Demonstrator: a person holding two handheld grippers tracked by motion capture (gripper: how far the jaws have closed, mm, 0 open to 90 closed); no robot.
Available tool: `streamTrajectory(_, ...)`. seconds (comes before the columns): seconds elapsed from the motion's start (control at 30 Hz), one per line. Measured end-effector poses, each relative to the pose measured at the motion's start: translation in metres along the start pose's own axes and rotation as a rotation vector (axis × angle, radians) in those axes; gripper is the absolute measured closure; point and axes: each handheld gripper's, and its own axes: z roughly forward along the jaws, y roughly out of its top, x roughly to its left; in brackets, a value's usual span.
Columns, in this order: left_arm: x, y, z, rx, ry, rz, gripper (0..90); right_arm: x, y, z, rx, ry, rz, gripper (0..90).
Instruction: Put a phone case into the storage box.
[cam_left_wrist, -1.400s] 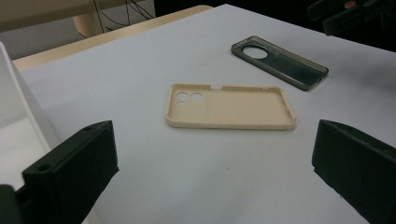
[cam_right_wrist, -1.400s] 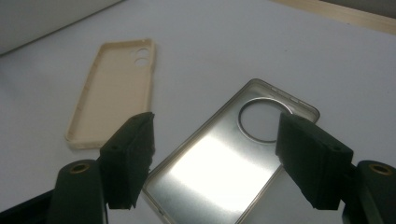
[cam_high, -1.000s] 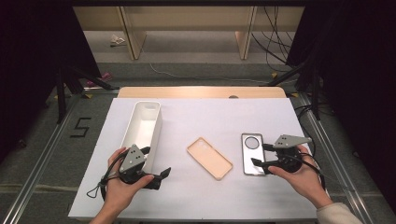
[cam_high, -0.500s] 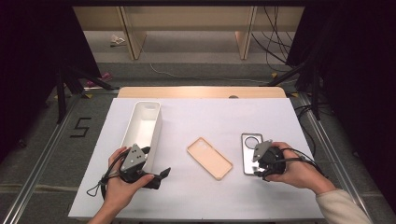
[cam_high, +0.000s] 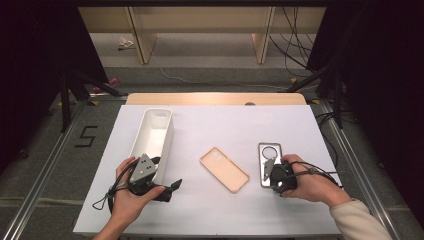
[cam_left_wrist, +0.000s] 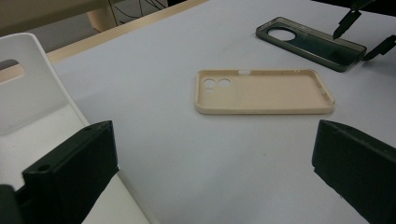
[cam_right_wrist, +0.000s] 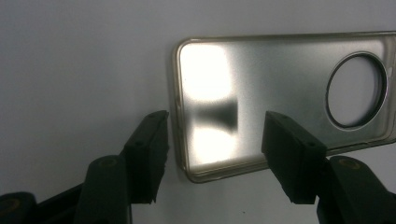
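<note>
So the big change is on the right side: a second ago the right gripper (cam_high: 270, 171) sat off to the right of the grey phone case (cam_high: 269, 161) with its jaws wide, and now the hand has swung in and down over the near end of that case, with the jaws closing partway as it came. In the right gripper view you can see how it's lined up: one jaw sits just outside the case's short end edge, the other hangs over the shiny inner face, so that end wall lies between them, but there's clear daylight on both sides, so nothing is pinched yet (apart, not clamped). The case itself lies flat on the white table (cam_high: 215, 125), open side up, camera hole at the far end, right of the beige phone case (cam_high: 224, 169), which hasn't budged in the middle. The left gripper (cam_high: 167, 190) hasn't moved either, resting near the front edge beside the near end of the white bin (cam_high: 154, 134) with its jaws spread wide and nothing in them. My read: this is the set-up for a grab on the grey case's end lip, and the bin looks like the likely drop spot, though that's a guess. Thin slippery wall, so the pinch needs to land squarely.
</note>
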Motion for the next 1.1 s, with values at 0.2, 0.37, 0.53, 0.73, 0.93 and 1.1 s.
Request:
streamTrajectory(0.2, 0.0, -0.0002, -0.0003, -0.001, 0.0, -0.002, 0.0, 0.0016, 0.0046, 0.004, 0.009, -0.008, -0.017, 40.5)
streamTrajectory(0.37, -0.0003, 0.0, -0.0003, -0.001, -0.001, 0.0, 0.0, 0.0018, 0.0065, 0.0051, 0.02, -0.021, -0.03, 39.9)
streamTrajectory(0.53, -0.0005, -0.0002, 0.0001, 0.0, -0.002, -0.001, 0.0, 0.0019, 0.0076, 0.007, 0.026, -0.022, -0.035, 41.9)
streamTrajectory(0.73, -0.0008, -0.0002, 0.0, 0.001, -0.005, 0.0, 0.0, 0.0017, 0.0089, 0.0071, 0.035, -0.01, -0.047, 47.9)
streamTrajectory(0.93, -0.0013, -0.0003, 0.0004, 0.002, -0.008, 0.0, 0.0, 0.0007, 0.0088, 0.0071, 0.041, 0.026, -0.067, 56.6)
streamTrajectory(1.1, -0.0013, -0.0005, 0.0005, 0.004, -0.01, 0.001, 0.0, -0.001, 0.009, 0.0071, 0.041, 0.057, -0.083, 63.7)
